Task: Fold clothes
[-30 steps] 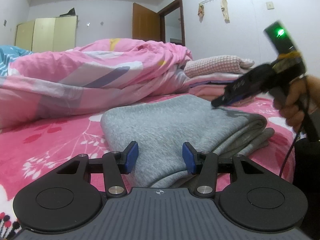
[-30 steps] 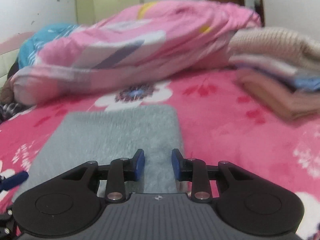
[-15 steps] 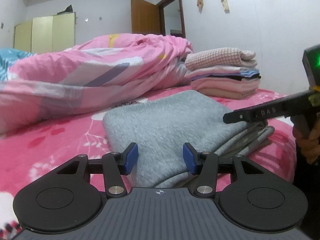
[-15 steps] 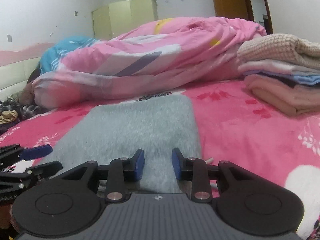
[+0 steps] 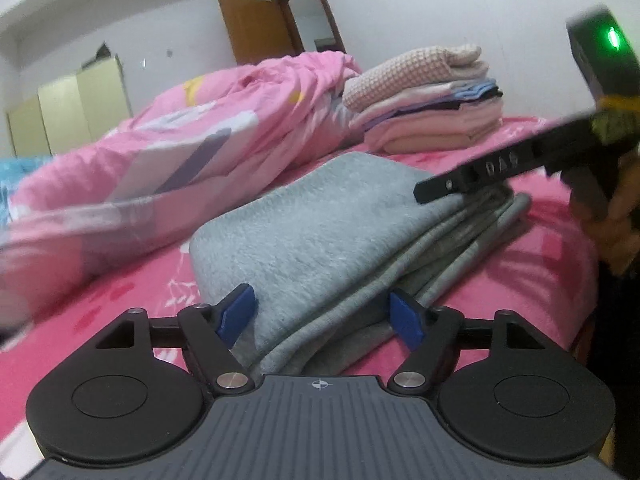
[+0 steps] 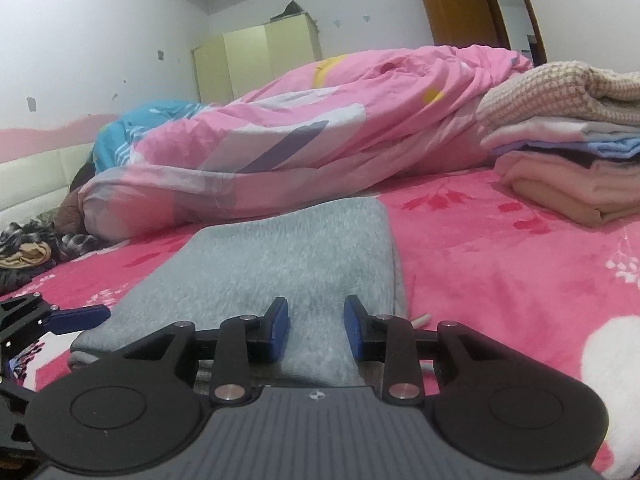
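**Two hand-held grippers, matching build**

Left gripper (image 5: 324, 314): black linkage arms, blue pads, silver pivot screws, ribbed grey housing with crosshair mark. Right gripper (image 6: 316, 326): same pattern; its side bore raised lettering, a green light and a yellow band.

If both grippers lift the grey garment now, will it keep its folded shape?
Probably not: the grey garment is soft fleece, so it would likely sag. Its loose layers on the near edge could slide apart. It looks thick but probably light.
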